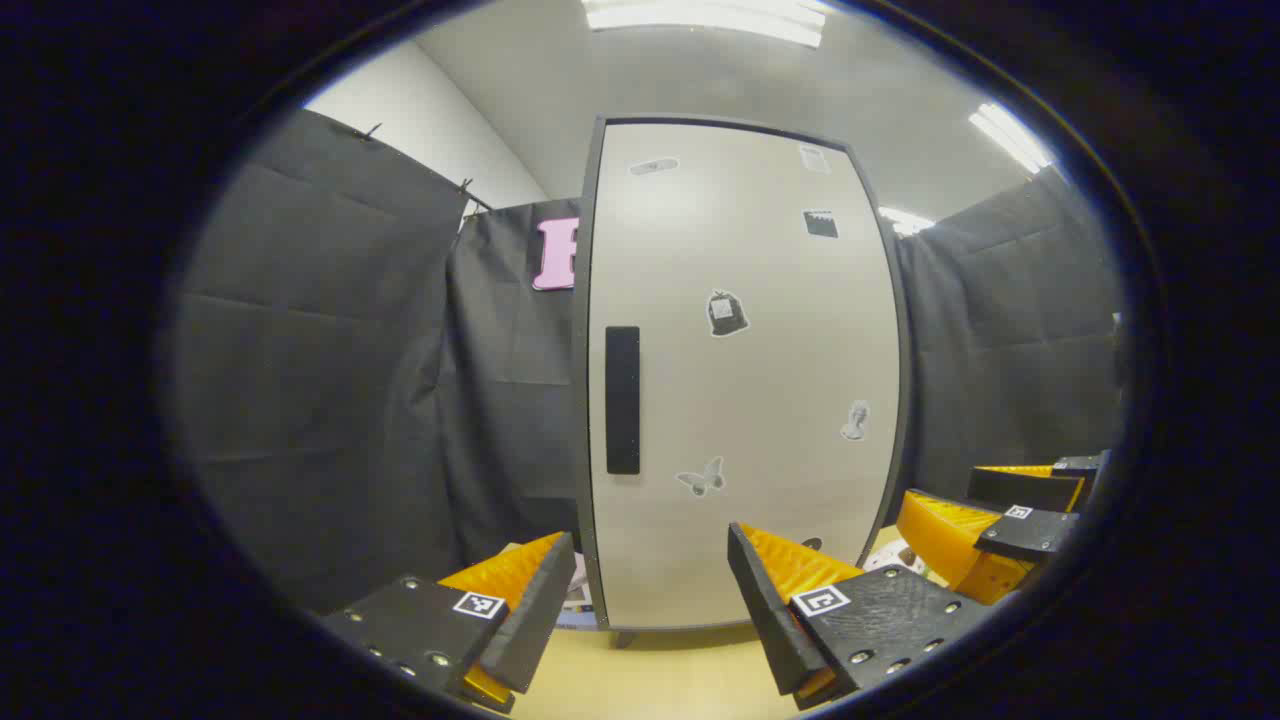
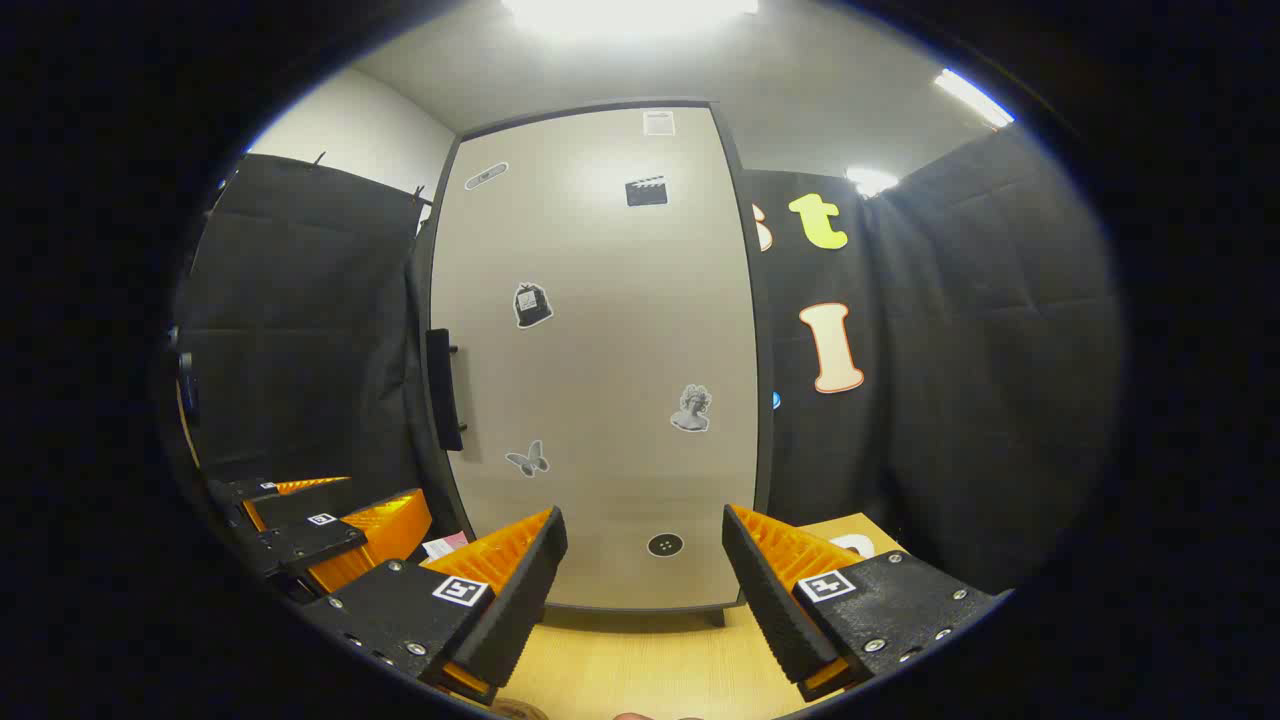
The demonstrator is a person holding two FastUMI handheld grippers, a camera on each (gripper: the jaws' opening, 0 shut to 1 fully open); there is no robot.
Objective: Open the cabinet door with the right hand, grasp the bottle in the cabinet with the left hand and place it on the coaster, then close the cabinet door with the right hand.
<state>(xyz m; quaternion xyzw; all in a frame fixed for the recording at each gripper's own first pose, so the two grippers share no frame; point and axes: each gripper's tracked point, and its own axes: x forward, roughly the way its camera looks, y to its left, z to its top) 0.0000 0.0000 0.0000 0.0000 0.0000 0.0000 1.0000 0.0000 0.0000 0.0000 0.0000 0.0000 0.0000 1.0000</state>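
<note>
**Cabinet still closed — nothing yet begun**

The cabinet door (image 2: 600, 350) is seen shut at the centre of the right gripper view, its dark handle (image 2: 443, 390) at the door's left edge. The right gripper (image 2: 645, 575) is held with fingers apart and empty at the bottom of the frame; the left gripper (image 1: 650, 590) likewise. The bottle is presumably hidden behind the door. No coaster can be made out with certainty — opening, placing and closing are all judged outstanding.

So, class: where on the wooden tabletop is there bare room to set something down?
Bare wood lies on the tabletop between the closed beige cabinet door and the open right gripper. It is crowded at the cabinet's left foot, where papers lie beside the open left gripper.
</note>
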